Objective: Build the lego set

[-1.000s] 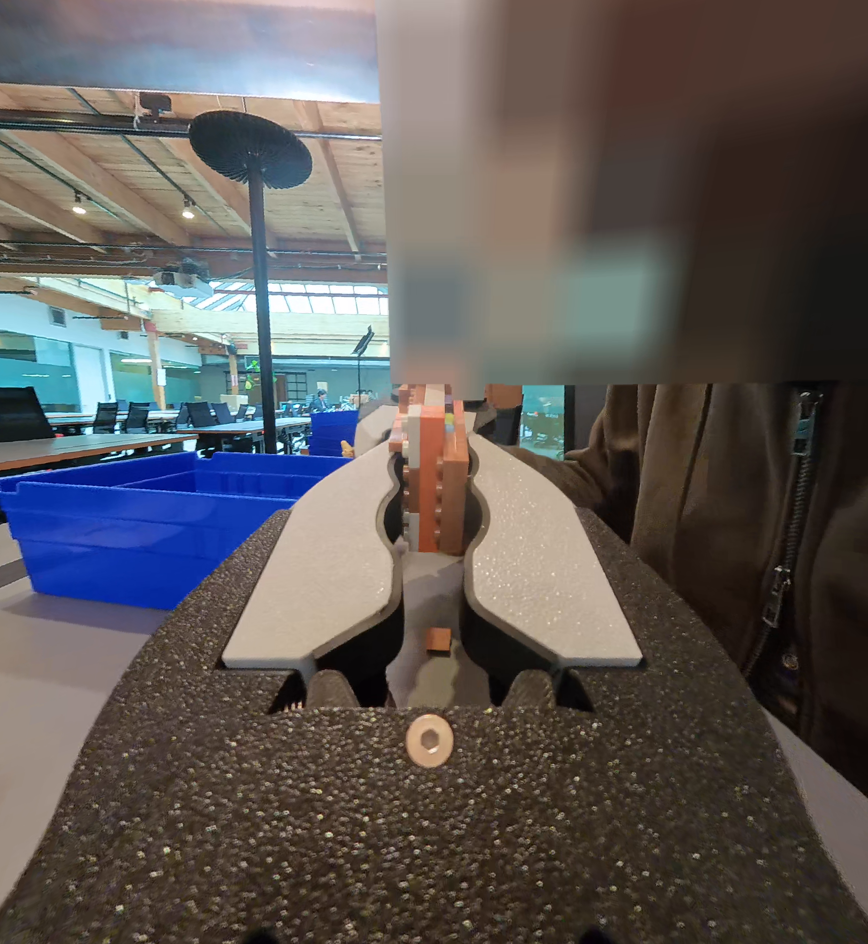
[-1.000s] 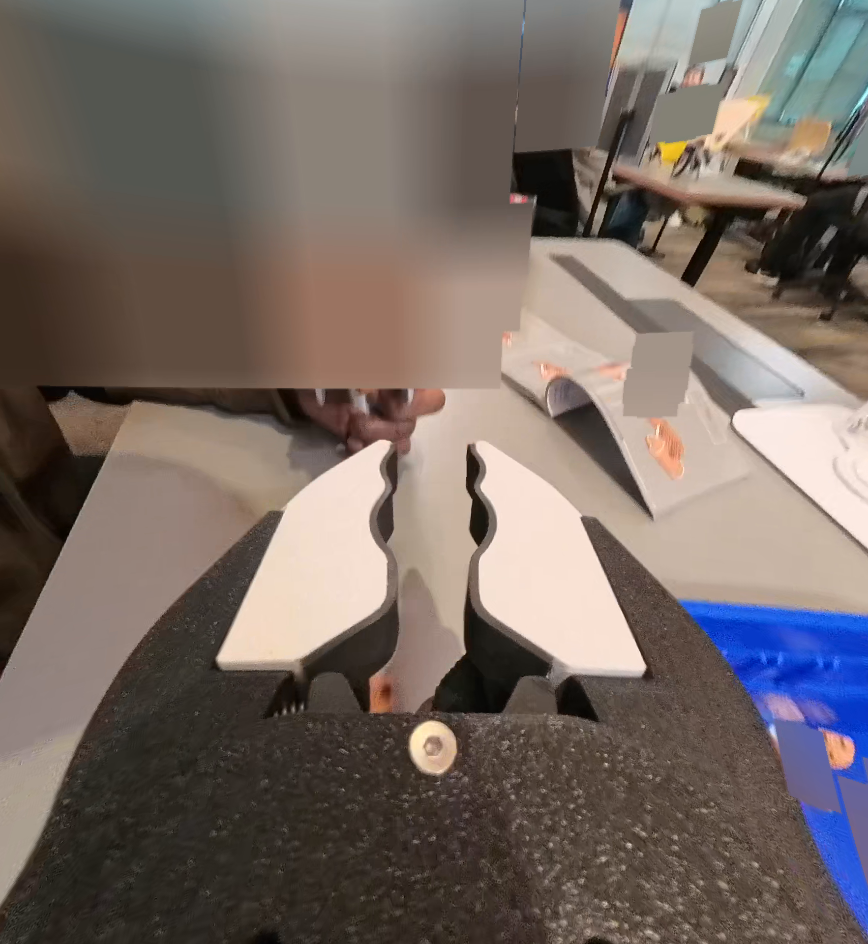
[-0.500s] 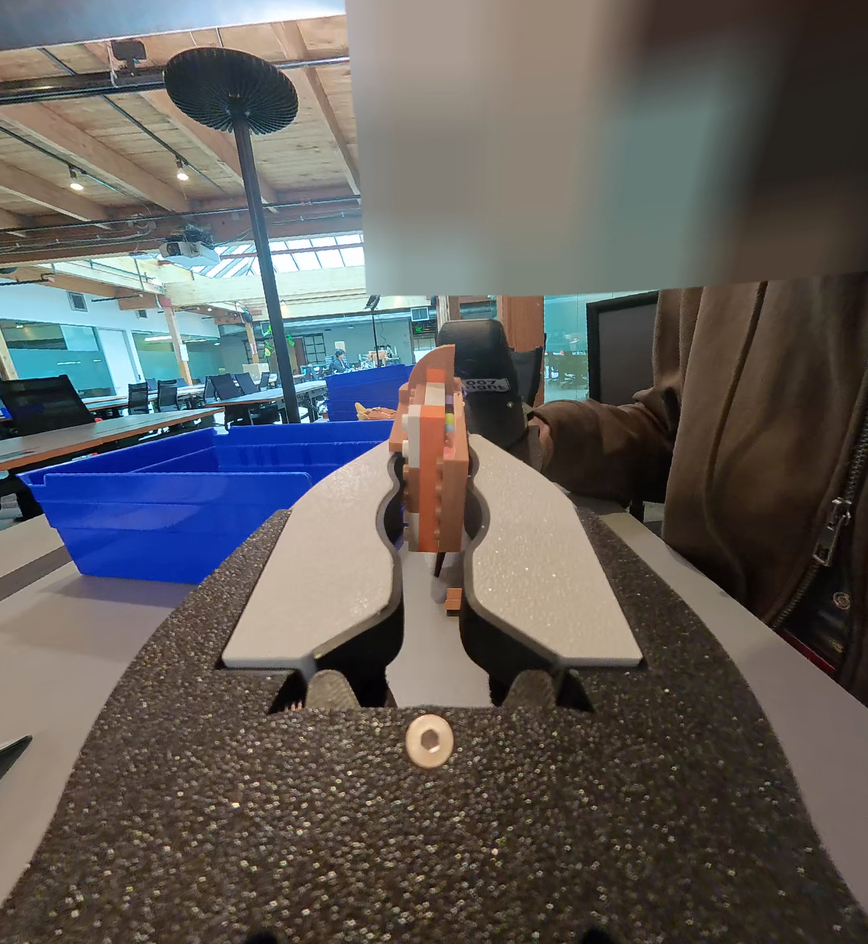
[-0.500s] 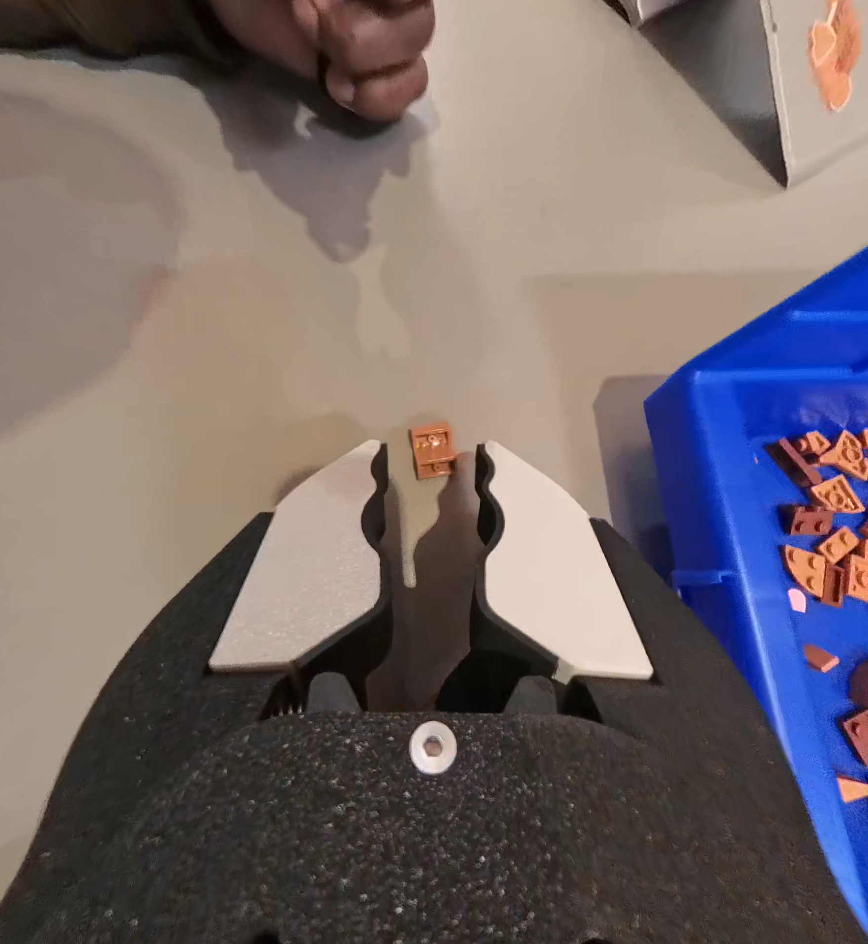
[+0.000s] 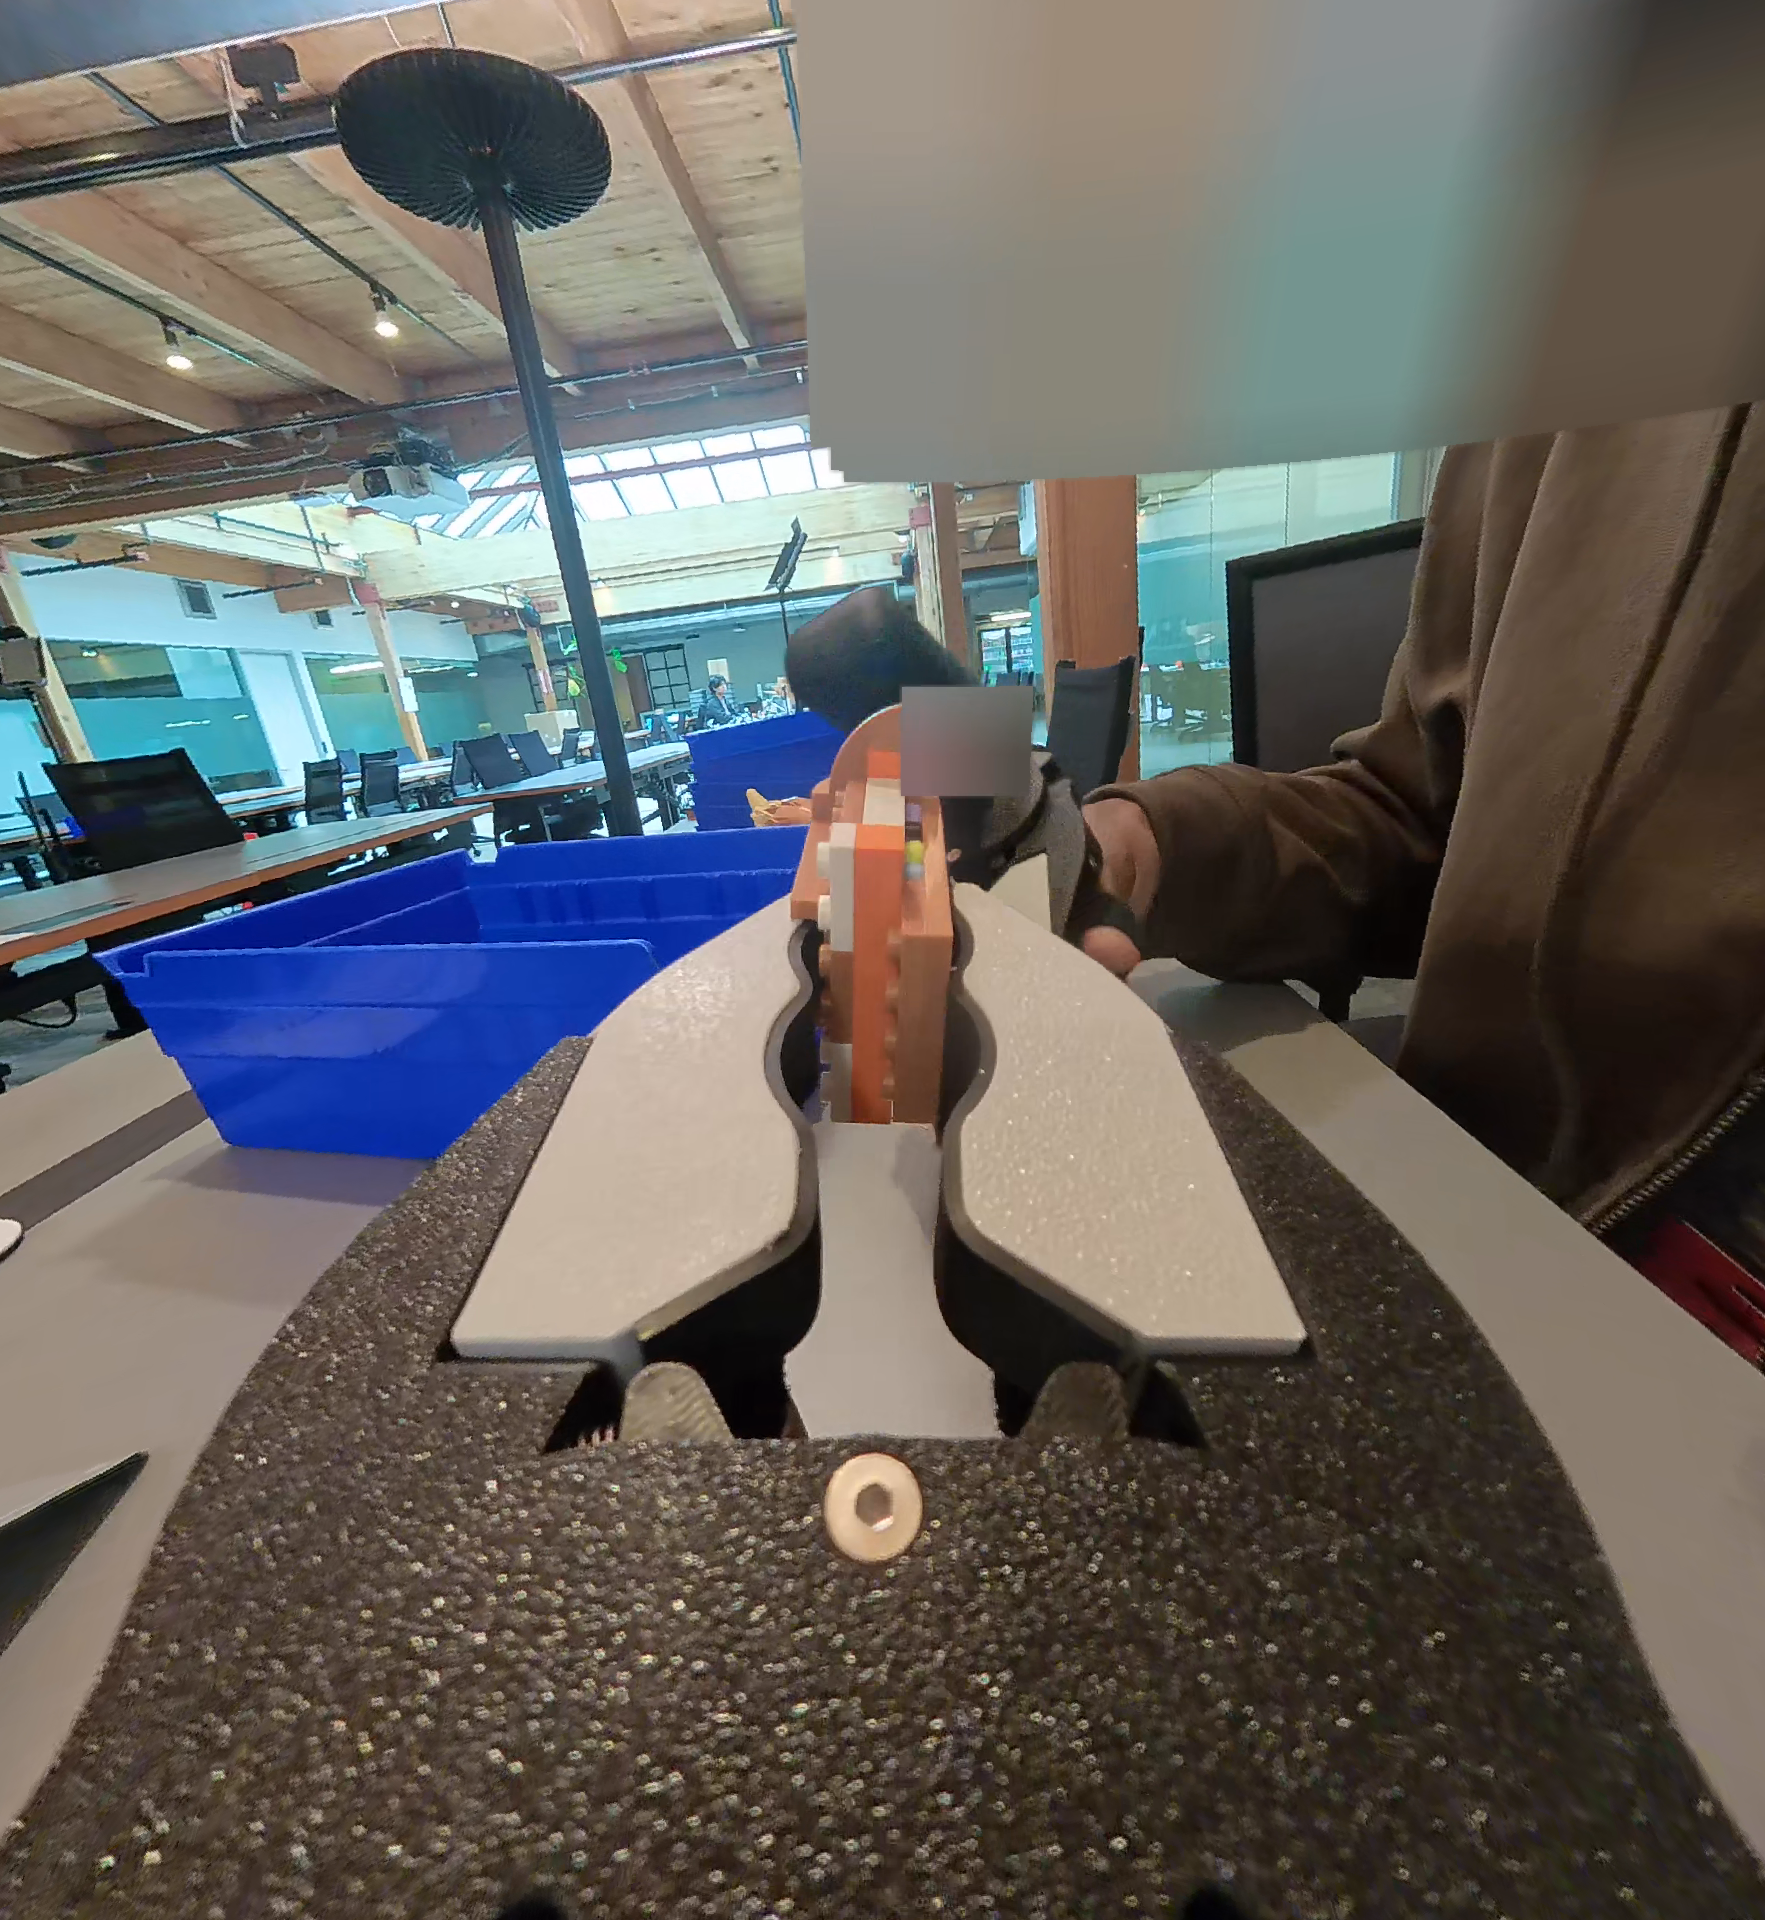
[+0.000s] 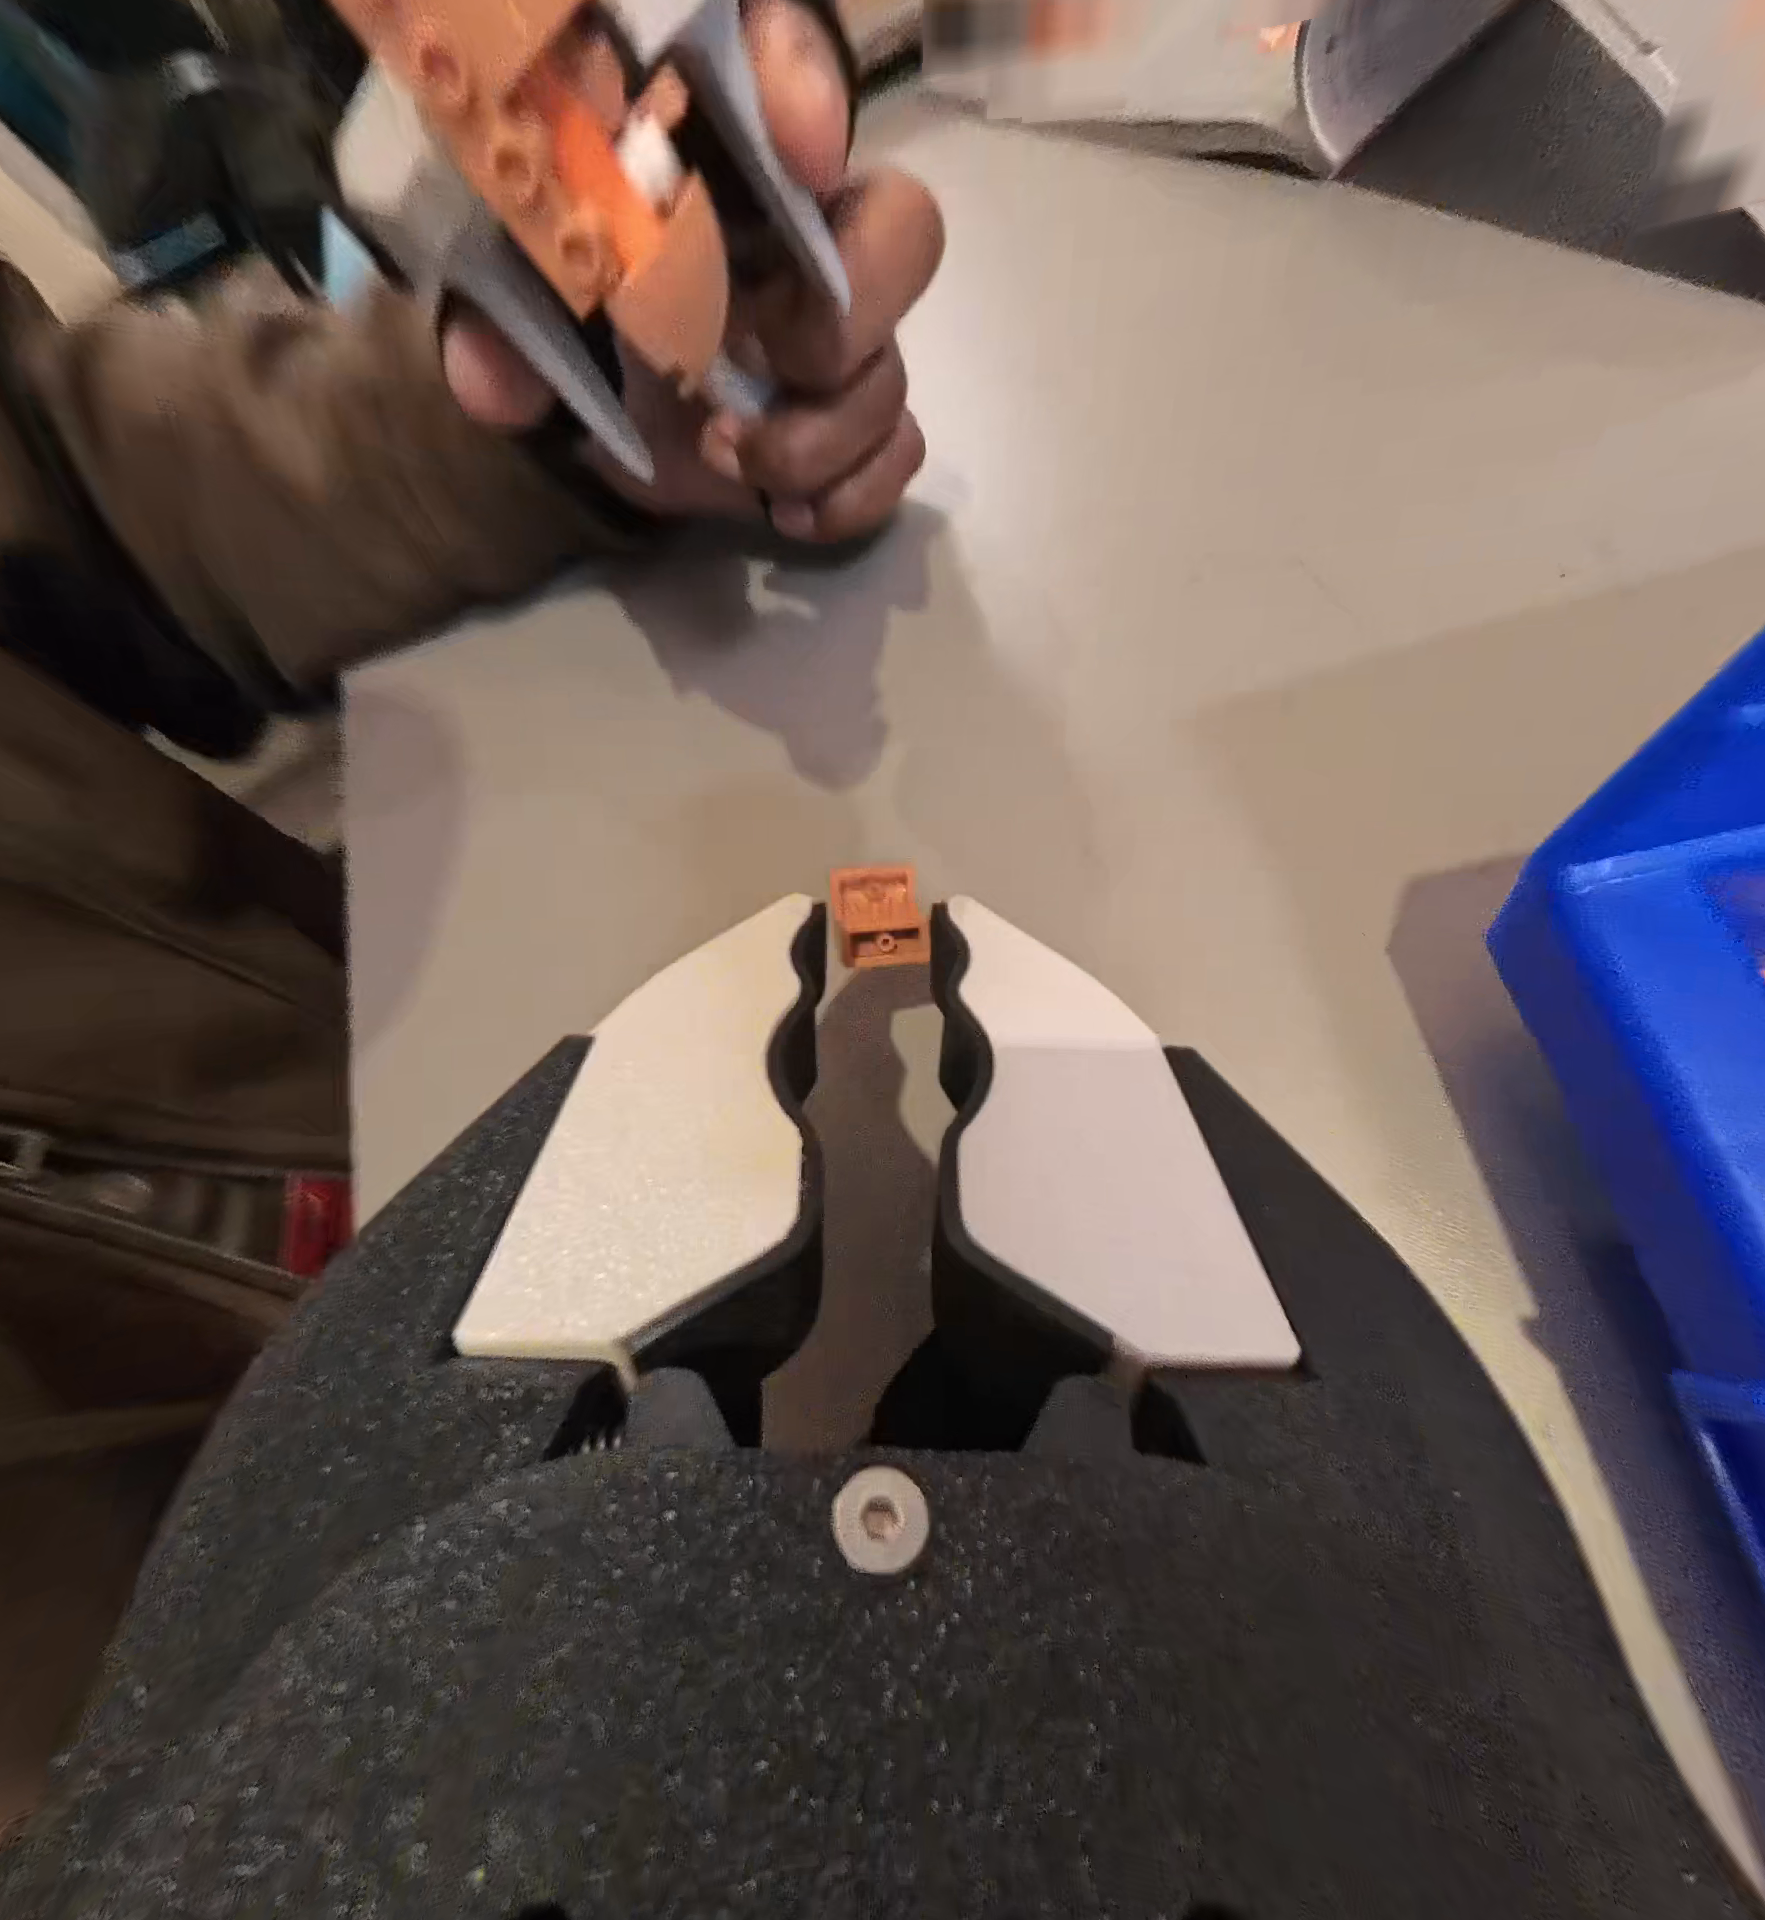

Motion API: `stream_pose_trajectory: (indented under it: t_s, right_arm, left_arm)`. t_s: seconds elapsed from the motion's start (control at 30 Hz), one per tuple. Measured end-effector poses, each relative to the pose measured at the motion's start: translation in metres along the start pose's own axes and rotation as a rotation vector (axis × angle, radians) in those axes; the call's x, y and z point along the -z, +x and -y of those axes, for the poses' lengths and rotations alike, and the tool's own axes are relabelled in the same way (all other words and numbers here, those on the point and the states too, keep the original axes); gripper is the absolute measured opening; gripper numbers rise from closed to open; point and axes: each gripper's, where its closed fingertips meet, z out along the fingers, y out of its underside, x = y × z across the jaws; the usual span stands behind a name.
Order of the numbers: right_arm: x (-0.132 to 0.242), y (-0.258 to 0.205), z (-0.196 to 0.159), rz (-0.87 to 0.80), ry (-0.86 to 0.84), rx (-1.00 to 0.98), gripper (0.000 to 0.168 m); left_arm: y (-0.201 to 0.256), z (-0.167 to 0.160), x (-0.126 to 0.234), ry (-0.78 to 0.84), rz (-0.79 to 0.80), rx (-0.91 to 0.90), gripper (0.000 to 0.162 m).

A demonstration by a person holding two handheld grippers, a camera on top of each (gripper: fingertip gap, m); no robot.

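Observation:
My left gripper (image 5: pixel 876 935) is shut on an orange, brown and white lego assembly (image 5: pixel 873 940) and holds it upright above the grey table. The same gripper and assembly (image 6: pixel 587 208) show blurred at the top left of the right wrist view, in a person's hand. My right gripper (image 6: pixel 876 920) is open and points down at the table. A small orange lego piece (image 6: pixel 878 920) lies on the table between its fingertips. I cannot tell whether the fingers touch it.
A blue bin (image 5: pixel 421 997) stands behind the left gripper; in the right wrist view the blue bin (image 6: pixel 1688 987) holds orange pieces at the right. A booklet (image 6: pixel 1584 156) lies at the far edge. A person in a brown jacket (image 5: pixel 1584 831) sits close by. One gripper's finger ends stand about 11 centimeters off the other's.
My right gripper has swung down to the table and come over the small orange piece, which now lies between its fingertips. My left gripper has shifted with the assembly.

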Motion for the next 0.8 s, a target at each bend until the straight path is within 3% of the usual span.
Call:
stream_pose_trajectory:
  t_s: [0.17, 0.3, 0.5, 0.8]
  right_arm:
    - [0.009, 0.009, 0.011, -0.021, 0.079, -0.111, 0.027]
    - [0.008, 0.017, -0.006, -0.145, -0.029, -0.031, 0.028]
    - [-0.004, 0.006, -0.033, -0.189, -0.199, 0.102, 0.027]
    - [-0.019, -0.002, -0.042, -0.278, -0.258, 0.173, 0.027]
  left_arm:
    - [-0.003, 0.003, 0.003, 0.007, 0.018, 0.009, 0.02]
    - [-0.004, 0.003, 0.003, -0.002, 0.025, 0.002, 0.02]
    - [-0.002, 0.001, 0.002, -0.028, 0.027, -0.019, 0.02]
    - [-0.001, -0.001, 0.003, -0.051, 0.024, -0.042, 0.02]
